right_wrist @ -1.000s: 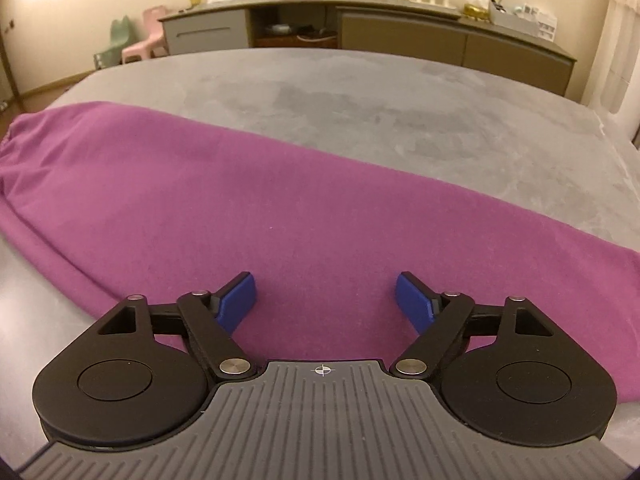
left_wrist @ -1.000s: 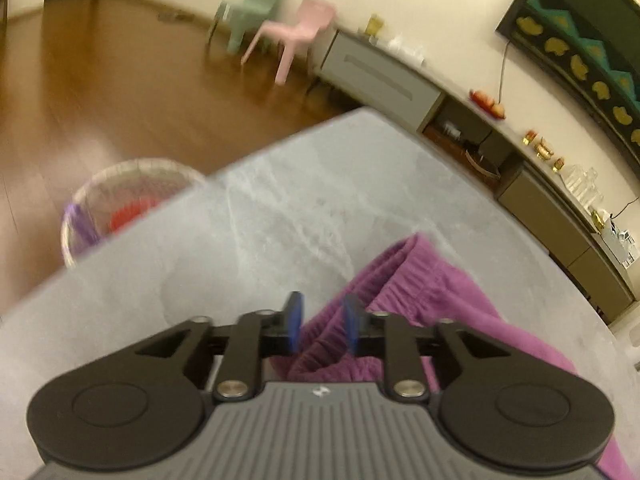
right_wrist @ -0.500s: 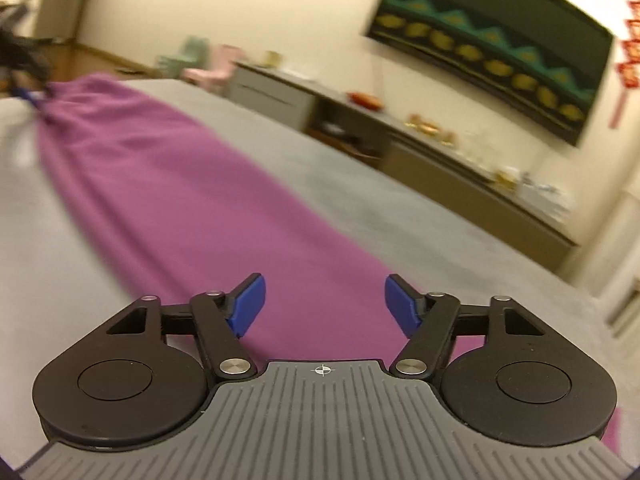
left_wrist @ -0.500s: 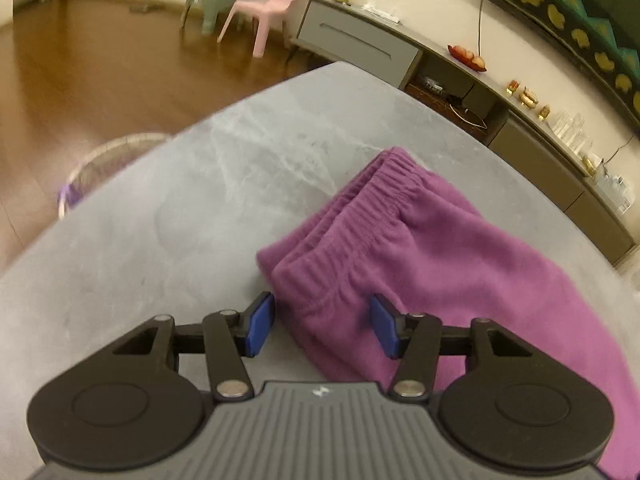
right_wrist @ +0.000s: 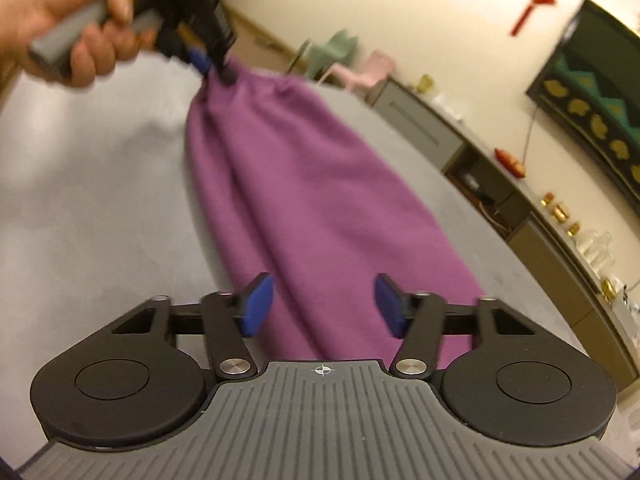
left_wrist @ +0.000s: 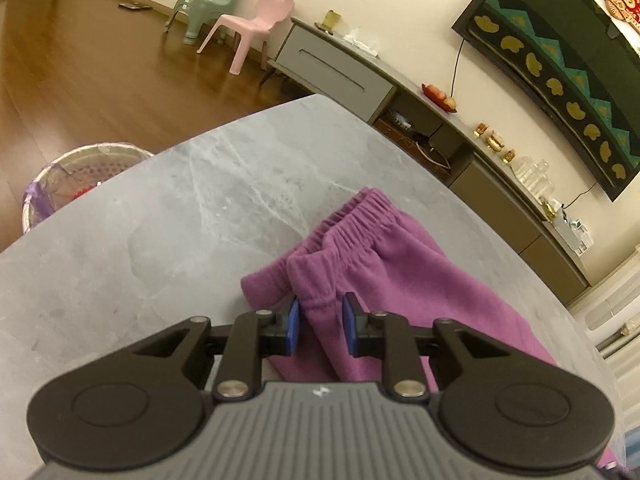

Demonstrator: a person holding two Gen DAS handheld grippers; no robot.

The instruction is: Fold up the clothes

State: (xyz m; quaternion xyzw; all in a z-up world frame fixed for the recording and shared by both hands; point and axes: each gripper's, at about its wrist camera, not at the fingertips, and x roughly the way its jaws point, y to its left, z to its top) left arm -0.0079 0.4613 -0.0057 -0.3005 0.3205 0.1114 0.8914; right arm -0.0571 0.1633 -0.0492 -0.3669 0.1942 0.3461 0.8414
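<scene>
Left wrist view: left gripper [left_wrist: 319, 326] closing on the waistband corner of the purple trousers [left_wrist: 384, 264]; cloth sits between the pads, which look about to pinch it. Trousers lie on the grey counter [left_wrist: 192, 216], waistband at 12 o'clock from the gripper. Basket [left_wrist: 80, 176] on the floor at 10 o'clock.

Right wrist view, blurred: right gripper [right_wrist: 322, 306] spread but closing, hanging over the leg end; pads not pressing cloth. Far end at 11 o'clock, where a hand [right_wrist: 68, 20] holds the other gripper. Likely gripping both ends for a lengthwise fold.
</scene>
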